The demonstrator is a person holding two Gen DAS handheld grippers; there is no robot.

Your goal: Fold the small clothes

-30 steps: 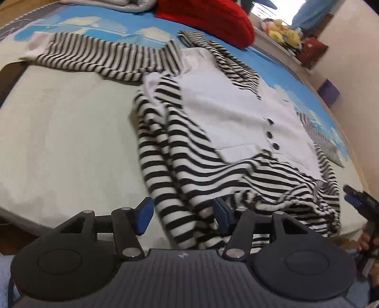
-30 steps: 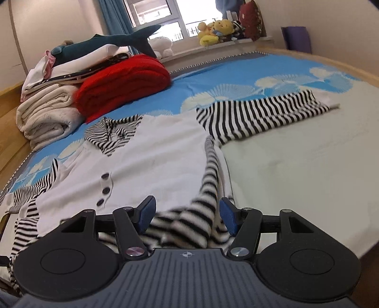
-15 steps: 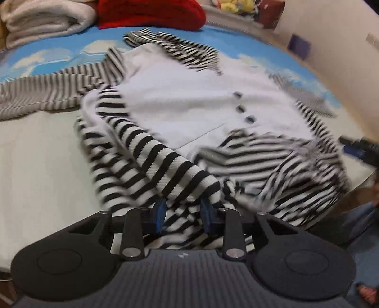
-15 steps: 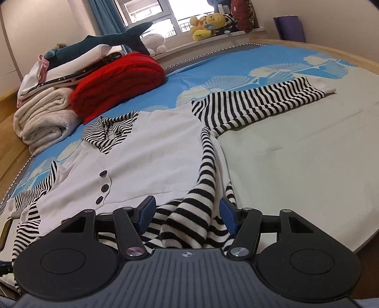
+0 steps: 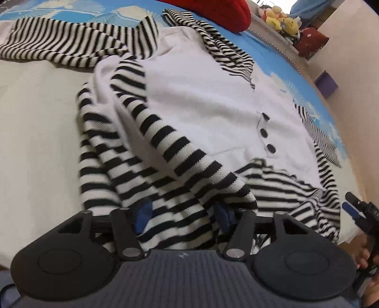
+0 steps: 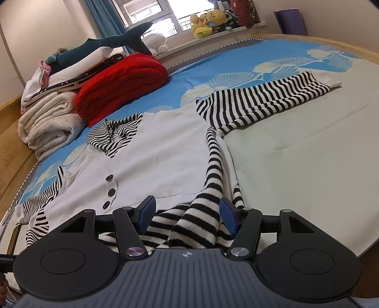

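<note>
A small white top with black-and-white striped sleeves, collar and hem (image 5: pixel 213 111) lies spread on the bed; it also shows in the right wrist view (image 6: pixel 163 161). My left gripper (image 5: pixel 182 210) is open, its blue pads either side of a bunched striped fold of the hem. My right gripper (image 6: pixel 187 214) is open, with the striped hem edge lying between its pads. One striped sleeve (image 6: pixel 263 99) stretches out flat to the right. The right gripper's tip (image 5: pixel 353 206) shows at the left view's right edge.
A red folded blanket (image 6: pixel 120 83) and a stack of white towels (image 6: pixel 49 120) lie at the head of the bed, with a shark plush (image 6: pixel 106 45) on top. Soft toys (image 6: pixel 208 21) sit on the windowsill. The bed's front edge is just below both grippers.
My left gripper closed on the striped hem half a second ago and is now open again, the fold slack between its pads. My right gripper stayed open and barely moved.
</note>
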